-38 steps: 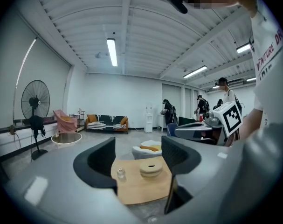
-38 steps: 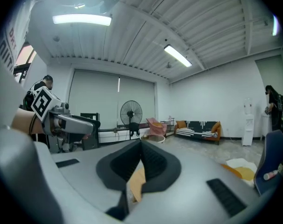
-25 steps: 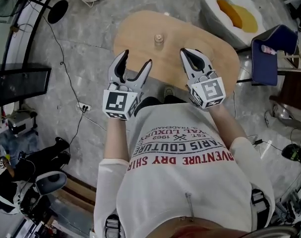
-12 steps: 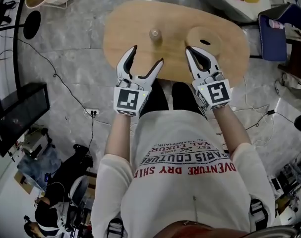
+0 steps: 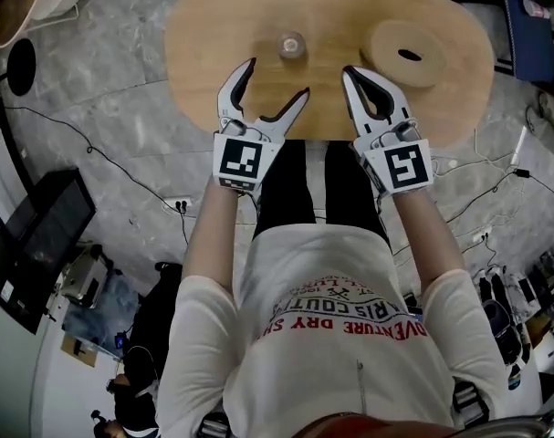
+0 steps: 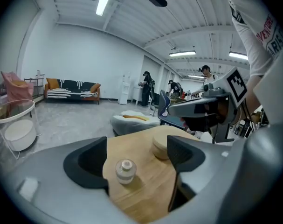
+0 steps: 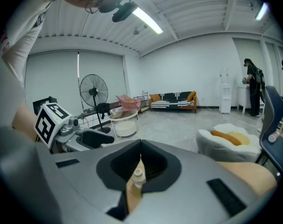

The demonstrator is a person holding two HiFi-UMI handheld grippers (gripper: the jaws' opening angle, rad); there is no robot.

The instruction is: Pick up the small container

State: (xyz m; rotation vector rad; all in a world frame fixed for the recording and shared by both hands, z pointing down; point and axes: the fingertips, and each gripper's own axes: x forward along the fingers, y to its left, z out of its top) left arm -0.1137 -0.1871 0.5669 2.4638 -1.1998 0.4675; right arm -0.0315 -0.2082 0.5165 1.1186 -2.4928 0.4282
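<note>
Smooth matt pale wood is being seen in the table point(image 5: 213, 53) beneath the matt grey plastic right gripper point(image 5: 350, 72), likewise in the disc point(image 5: 410, 53) ahead to its right, with the small container point(image 5: 291, 45) ahead-left looking clear, glossy, pale-capped.

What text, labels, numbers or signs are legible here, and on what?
"ADVENTURE DRY SH", red, upside down, cut off, on the person's white T-shirt.
"RIS COUTUR", dark, the line above it.
Smaller shirt lines: too blurred.
Black-and-white square markers on both cubes: patterns, no letters.
</note>
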